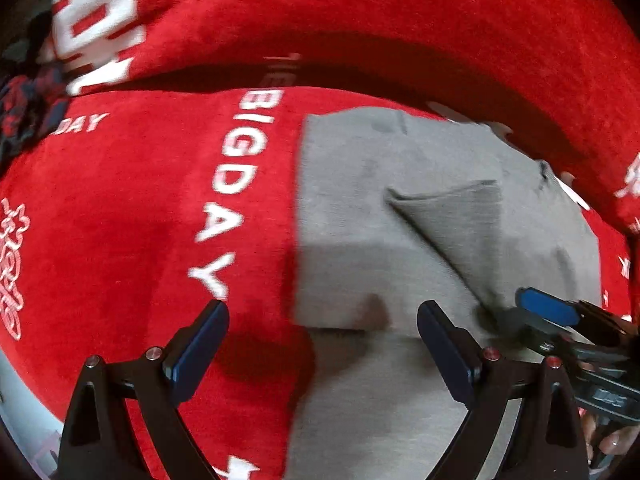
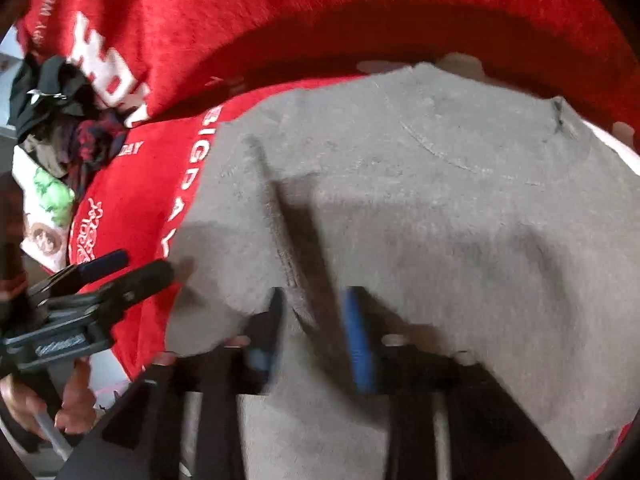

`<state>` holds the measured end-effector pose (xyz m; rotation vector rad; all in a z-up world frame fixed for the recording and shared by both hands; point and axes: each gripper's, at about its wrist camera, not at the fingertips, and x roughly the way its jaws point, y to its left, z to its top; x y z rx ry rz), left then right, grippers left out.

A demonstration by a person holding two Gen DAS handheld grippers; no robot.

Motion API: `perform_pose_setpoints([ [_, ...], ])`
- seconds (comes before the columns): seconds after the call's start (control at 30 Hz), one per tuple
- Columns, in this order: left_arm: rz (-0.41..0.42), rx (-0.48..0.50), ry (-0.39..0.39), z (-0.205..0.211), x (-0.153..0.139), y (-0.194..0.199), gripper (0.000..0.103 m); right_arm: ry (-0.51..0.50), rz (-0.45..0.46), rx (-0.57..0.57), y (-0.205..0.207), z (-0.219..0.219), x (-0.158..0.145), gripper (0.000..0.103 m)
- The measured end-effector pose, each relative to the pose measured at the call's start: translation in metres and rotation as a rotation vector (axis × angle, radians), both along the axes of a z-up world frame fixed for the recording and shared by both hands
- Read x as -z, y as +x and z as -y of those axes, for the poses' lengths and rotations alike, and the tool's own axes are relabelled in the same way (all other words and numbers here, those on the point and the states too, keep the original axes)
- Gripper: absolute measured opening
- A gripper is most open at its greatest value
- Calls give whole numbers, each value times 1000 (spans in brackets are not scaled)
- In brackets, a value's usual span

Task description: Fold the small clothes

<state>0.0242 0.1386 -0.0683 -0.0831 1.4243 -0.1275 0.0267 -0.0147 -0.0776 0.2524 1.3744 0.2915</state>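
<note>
Red blanket point(image 1: 120, 208) bare beside grey garment point(image 1: 360, 220), left tongs point(image 1: 322, 320) gaping empty, right tongs point(image 2: 316, 320) apart astride fold.

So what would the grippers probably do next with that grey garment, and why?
Probably the left gripper closes on the grey garment's near left edge. It is open, straddling that edge over the red cover, holding nothing. The right gripper looks to have cloth between its fingers, though blur hides how firmly. One flap is already folded over.

Motion blur smears the right gripper point(image 2: 316, 336) and its jaws.
</note>
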Motion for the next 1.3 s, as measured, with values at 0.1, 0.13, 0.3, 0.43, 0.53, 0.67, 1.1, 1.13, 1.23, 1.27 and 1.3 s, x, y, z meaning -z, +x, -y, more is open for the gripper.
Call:
perform_pose_setpoints([
  [0.1,-14,37,-49,17,2,4,96,95,-1,108,-21,41,-16,61],
  [0.13,-27,44,-73,22,3,6,96,117,-11,176,-33,63,-19,61],
  [0.3,-85,33,-185,43,11,16,96,241,-77,593,-103,170,-16,61],
  [0.43,-100,17,-262,60,9,30,96,363,-61,828,-143,220,-7,61],
  [0.53,-71,6,-199,74,11,41,96,459,-22,941,-155,245,2,61],
  [0.67,-37,6,0,74,23,37,96,538,18,1025,-155,254,7,61],
  [1.1,-73,-13,-53,70,17,26,50,652,36,1066,-155,273,18,6],
  [1.13,-74,-15,-52,71,19,24,51,646,66,1062,-158,276,13,6],
  [1.23,-48,9,-10,80,16,17,51,645,124,1036,-164,285,5,6],
  [1.27,-46,12,4,82,17,16,51,617,127,1020,-167,292,6,6],
  [1.3,-46,19,16,84,19,14,51,607,110,999,-168,295,11,6],
])
